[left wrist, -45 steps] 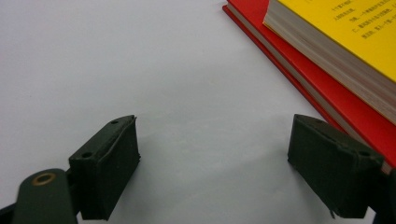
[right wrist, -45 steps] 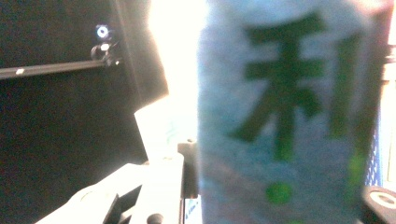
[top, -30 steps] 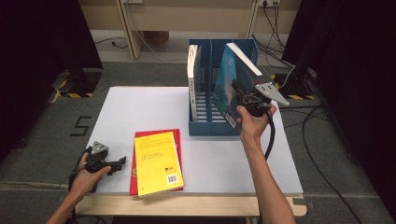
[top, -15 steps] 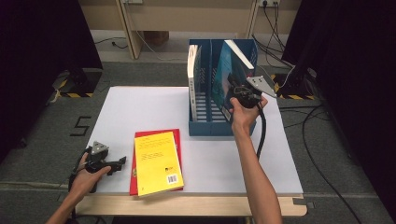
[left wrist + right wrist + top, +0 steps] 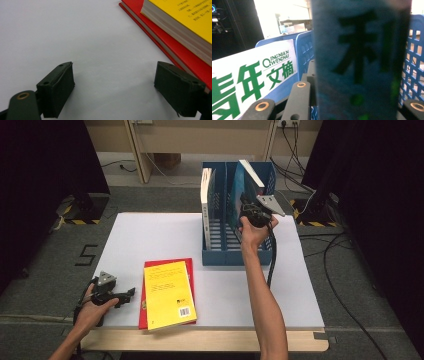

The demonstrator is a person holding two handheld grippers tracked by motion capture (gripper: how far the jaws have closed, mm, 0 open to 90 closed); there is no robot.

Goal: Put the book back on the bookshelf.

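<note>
My right gripper (image 5: 248,212) is shut on a teal book (image 5: 239,187) and holds it upright, tilted a little, in the right compartment of a blue file rack (image 5: 235,255). In the right gripper view the book's dark spine (image 5: 359,62) stands between my jaws, with the rack's slotted wall (image 5: 414,62) to its right. A white book (image 5: 206,195) stands in the left compartment, its green lettering (image 5: 249,80) close by. My left gripper (image 5: 131,293) rests open on the table, its jaws (image 5: 115,90) wide apart with nothing between them, beside a yellow book (image 5: 169,292) lying on a red one (image 5: 141,306).
The white table top (image 5: 150,240) has free room at its left and middle. The red book's edge (image 5: 160,32) lies close to my left gripper's right jaw, with the yellow book (image 5: 185,22) on it. Cables and stands sit on the floor behind and to the right.
My right hand has moved left and slightly down with the teal book, bringing it further into the rack's right compartment. The left gripper has stayed where it was.
</note>
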